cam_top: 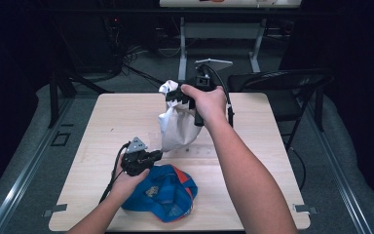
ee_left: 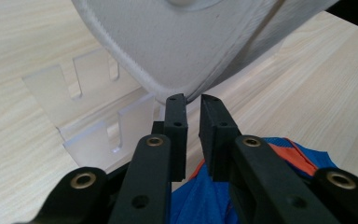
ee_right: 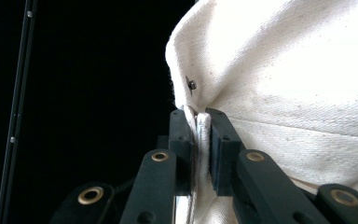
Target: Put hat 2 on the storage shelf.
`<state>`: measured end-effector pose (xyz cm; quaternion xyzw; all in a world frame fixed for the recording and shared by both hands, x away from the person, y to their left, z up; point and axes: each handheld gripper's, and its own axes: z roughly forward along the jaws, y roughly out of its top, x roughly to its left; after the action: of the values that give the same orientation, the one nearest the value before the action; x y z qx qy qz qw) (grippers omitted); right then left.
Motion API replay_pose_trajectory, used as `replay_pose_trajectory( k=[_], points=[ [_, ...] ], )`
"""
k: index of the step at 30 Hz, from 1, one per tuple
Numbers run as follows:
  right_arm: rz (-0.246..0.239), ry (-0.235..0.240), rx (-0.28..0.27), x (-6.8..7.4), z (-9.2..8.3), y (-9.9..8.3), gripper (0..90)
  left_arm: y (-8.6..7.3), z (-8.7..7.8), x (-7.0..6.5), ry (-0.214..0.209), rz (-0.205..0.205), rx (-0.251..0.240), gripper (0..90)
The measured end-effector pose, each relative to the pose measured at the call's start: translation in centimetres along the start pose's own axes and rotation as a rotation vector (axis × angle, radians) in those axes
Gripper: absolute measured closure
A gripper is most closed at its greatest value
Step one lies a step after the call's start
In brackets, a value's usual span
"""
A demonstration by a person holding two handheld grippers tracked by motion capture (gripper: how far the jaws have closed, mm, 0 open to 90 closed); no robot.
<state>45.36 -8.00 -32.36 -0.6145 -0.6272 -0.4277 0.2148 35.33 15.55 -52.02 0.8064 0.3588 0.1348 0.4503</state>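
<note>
A white cloth cap (cam_top: 177,127) hangs above the middle of the wooden table (cam_top: 112,117), and my right gripper (cam_top: 176,95) is shut on its upper edge. In the right gripper view the folded fabric (ee_right: 298,70) is pinched between the two pads of the right gripper (ee_right: 201,113). My left gripper (cam_top: 157,156) sits low beside the cap's lower rim. Its jaws stand a narrow gap apart with nothing in them, and the left gripper's tips (ee_left: 193,98) lie just under the white rim (ee_left: 182,42). A blue and orange cap (cam_top: 163,192) lies on the table below that gripper.
A clear plastic slotted stand (ee_left: 93,121) lies flat on the table behind the white cap. A black folding chair (cam_top: 282,83) stands past the table's far right corner. A second table's legs (cam_top: 181,44) and cables are farther back.
</note>
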Motion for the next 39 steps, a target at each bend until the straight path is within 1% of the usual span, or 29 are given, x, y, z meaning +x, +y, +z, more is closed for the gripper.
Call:
replay_pose_trajectory(
  k=[2, 3, 4, 5, 7, 9, 10, 11, 13, 14, 17, 20, 21, 23, 24, 26, 28, 29, 30, 31, 33, 34, 35, 38, 39],
  points=[
    [-0.003, 0.001, 0.003, 0.0, 0.1, 0.0, 82.0, 0.3, -0.3, -0.4, -0.002, 0.018, -0.005, 75.8],
    [-0.002, 0.005, -0.005, 0.1, 0.1, 0.0, 82.0, 0.4, -0.4, -0.6, 0.003, 0.03, -0.008, 73.7],
    [-0.001, 0.006, -0.004, 0.1, 0.2, 0.0, 82.0, 0.4, -0.4, -0.6, 0.003, 0.03, -0.008, 71.9],
    [-0.002, 0.004, -0.003, 0.1, 0.2, -0.1, 82.0, 0.8, -0.5, -0.9, 0.012, 0.041, -0.018, 70.3],
    [-0.005, 0.006, -0.003, 0.2, 0.4, -0.1, 82.1, 1.2, -0.5, -1.1, 0.027, 0.047, -0.023, 68.2],
    [-0.004, 0.006, 0.001, 0.3, 0.4, -0.1, 82.0, 1.6, -0.4, -1.3, 0.056, 0.06, -0.025, 68.2],
    [-0.004, 0.006, 0.001, 0.3, 0.4, -0.1, 82.0, 1.6, -0.4, -1.3, 0.056, 0.06, -0.025, 69.5],
    [-0.007, 0.008, 0.001, 0.3, 0.5, -0.1, 82.0, 1.7, -0.3, -1.3, 0.056, 0.061, -0.022, 73.1],
    [-0.007, 0.006, 0.002, 0.3, 0.5, -0.2, 82.0, 2.0, -0.1, -1.5, 0.084, 0.075, -0.019, 78.2],
    [-0.008, 0.005, 0.001, 0.3, 0.5, -0.2, 82.0, 2.0, -0.1, -1.5, 0.084, 0.075, -0.019, 79.5],
    [-0.01, 0.006, 0.002, 0.3, 0.6, -0.3, 81.8, 1.7, -0.1, -1.7, 0.123, 0.106, -0.012, 83.1],
    [-0.016, -0.007, 0.008, 0.1, 0.7, -0.4, 80.2, 1.2, -0.3, -1.1, 0.127, 0.085, -0.016, 84.8],
    [-0.016, -0.006, 0.006, 0.0, 0.7, -0.4, 77.9, 1.1, -0.3, -1.0, 0.127, 0.072, -0.02, 85.0],
    [-0.016, 0.013, 0.004, -0.2, 0.7, -0.4, 77.6, 0.8, -0.4, -0.7, 0.125, 0.061, -0.012, 85.5],
    [-0.015, 0.013, 0.005, -0.2, 0.7, -0.4, 77.6, 0.8, -0.4, -0.7, 0.125, 0.061, -0.012, 85.5],
    [-0.017, 0.009, 0.004, -0.1, 0.5, -0.4, 77.1, 0.4, -0.2, -0.6, 0.123, 0.045, 0.004, 85.7],
    [-0.022, 0.008, 0.0, -0.1, 0.5, -0.4, 76.6, 0.2, -0.1, -0.5, 0.125, 0.041, 0.003, 85.8],
    [-0.024, 0.007, -0.004, 0.0, 0.2, -0.4, 75.4, 0.0, 0.0, -0.3, 0.117, 0.02, 0.014, 85.8],
    [-0.024, 0.007, -0.004, 0.0, 0.2, -0.4, 75.4, 0.0, 0.0, -0.3, 0.117, 0.02, 0.014, 85.8],
    [-0.025, 0.005, -0.004, -0.1, -0.1, -0.4, 75.4, -0.4, 0.4, 0.1, 0.105, 0.006, 0.051, 85.8],
    [-0.028, 0.001, -0.018, -0.3, -0.4, -0.4, 75.4, -0.7, 0.6, 0.1, 0.113, 0.023, 0.065, 85.8],
    [-0.028, 0.001, -0.018, -0.3, -0.4, -0.4, 75.4, -0.7, 0.6, 0.1, 0.113, 0.023, 0.065, 85.8],
    [-0.031, -0.005, -0.018, -0.4, -0.8, -0.4, 75.4, -0.7, 0.6, 0.2, 0.113, 0.028, 0.07, 85.8],
    [-0.031, -0.013, -0.023, -0.7, -1.1, -0.4, 74.9, -0.7, 0.6, 0.2, 0.107, 0.02, 0.071, 85.7],
    [-0.041, -0.036, -0.03, -0.9, -1.4, -0.6, 74.6, -0.7, 0.6, 0.2, 0.107, 0.015, 0.07, 85.7]
  ],
)
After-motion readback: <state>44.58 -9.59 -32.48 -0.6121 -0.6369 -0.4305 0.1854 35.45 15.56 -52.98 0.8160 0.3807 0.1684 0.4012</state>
